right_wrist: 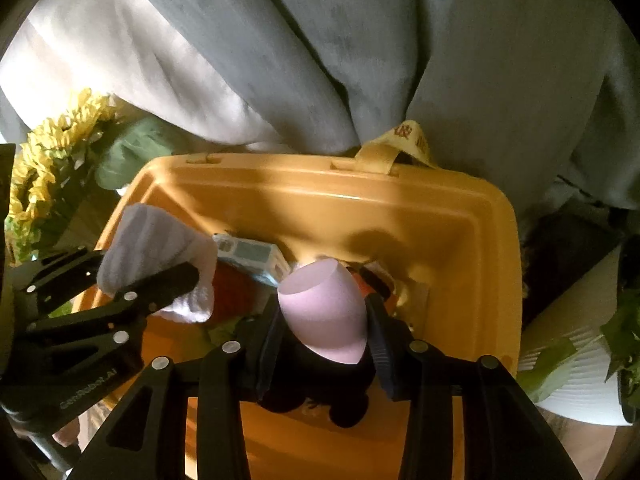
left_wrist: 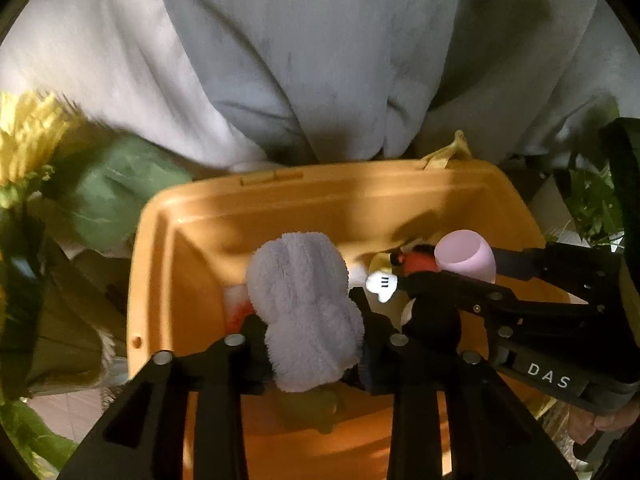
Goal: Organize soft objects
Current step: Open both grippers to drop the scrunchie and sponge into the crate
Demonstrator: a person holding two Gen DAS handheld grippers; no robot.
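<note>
We had both grippers tipped down over the bin [left_wrist: 168,240], each with one soft thing, so that they would land inside with the rest and not on the rim

The left gripper [left_wrist: 310,344] was nearly closed on the cloth [left_wrist: 304,304], a fluffy lilac piece bunched between the jaws. We had it by its lower part, which left the loose upper end standing free above the bin's inside. From the right wrist view the cloth [right_wrist: 156,248] hung just inside the bin's left wall [right_wrist: 480,248]

The right gripper [right_wrist: 324,332] stood narrowly open around the sponge [right_wrist: 320,308], a pink egg-shaped one with a flat cut face. The pads sat against its sides and the pointed end lay back toward the wrist, a grip that we judged kept such a squashy, rounded shape from slipping out. In the left wrist view the sponge [left_wrist: 466,254] was over the right half of the bin

Below them lay a plush toy [left_wrist: 400,284] with a white glove and red parts, and a pale blue box [right_wrist: 250,258] against the far side. Yellow flowers [right_wrist: 48,160] stood outside on the left. We judged the drop still to come: neither thing was yet resting on the pile, and the jaws would need to widen
</note>
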